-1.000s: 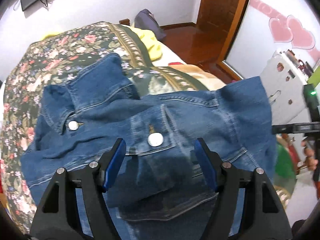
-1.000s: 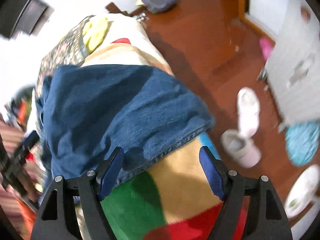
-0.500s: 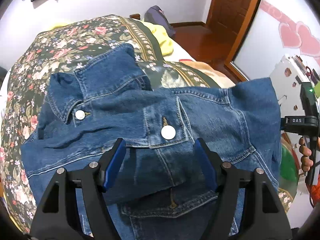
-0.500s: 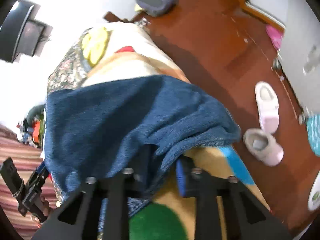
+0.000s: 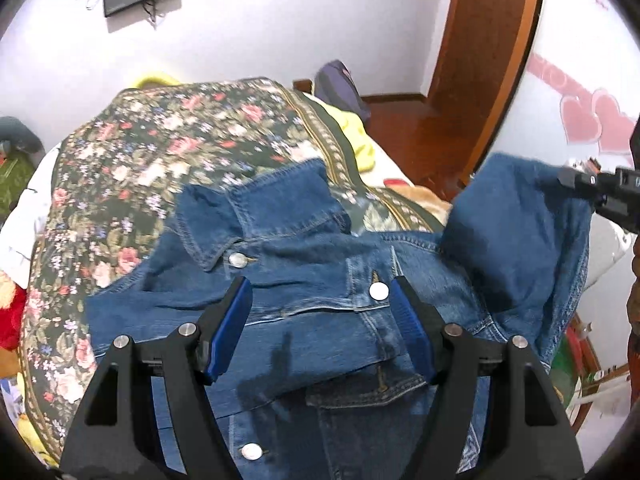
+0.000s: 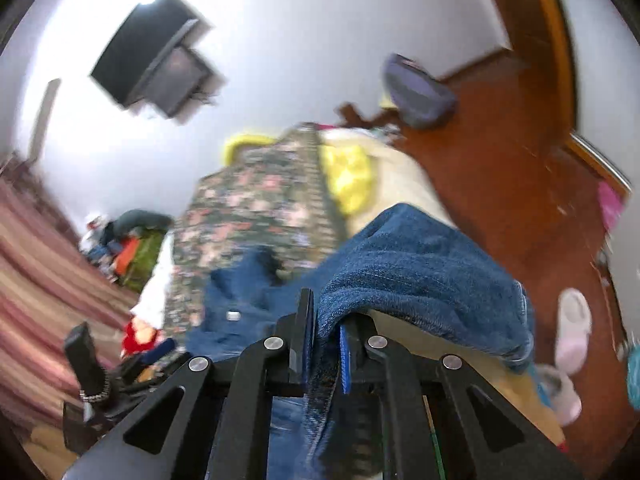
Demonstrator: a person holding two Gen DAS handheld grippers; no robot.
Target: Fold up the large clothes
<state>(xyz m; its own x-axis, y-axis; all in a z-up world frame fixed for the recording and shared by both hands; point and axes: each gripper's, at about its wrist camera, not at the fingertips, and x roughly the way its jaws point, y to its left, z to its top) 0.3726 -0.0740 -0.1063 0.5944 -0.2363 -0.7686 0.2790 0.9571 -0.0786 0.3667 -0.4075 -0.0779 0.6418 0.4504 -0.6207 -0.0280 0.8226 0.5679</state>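
Observation:
A blue denim jacket (image 5: pixel 304 280) lies front up on the floral bedspread (image 5: pixel 168 152), collar toward the far end. My left gripper (image 5: pixel 320 320) is open and empty, hovering just above the jacket's chest pocket. My right gripper (image 6: pixel 324 340) is shut on the jacket's sleeve (image 6: pixel 420 272) and holds it lifted off the bed. In the left wrist view the raised sleeve (image 5: pixel 516 232) hangs at the right, with the right gripper (image 5: pixel 600 188) at its top edge.
A yellow cloth (image 5: pixel 356 136) lies at the bed's right edge. The wooden floor (image 6: pixel 512 168) with slippers (image 6: pixel 572 328) is to the right. A door (image 5: pixel 484 40) and a dark bag (image 5: pixel 340 84) are beyond the bed. Clutter sits at the left (image 6: pixel 128 240).
My right gripper closed on the sleeve and lifted it up off the bed. My left gripper rose and tilted back, staying open above the jacket.

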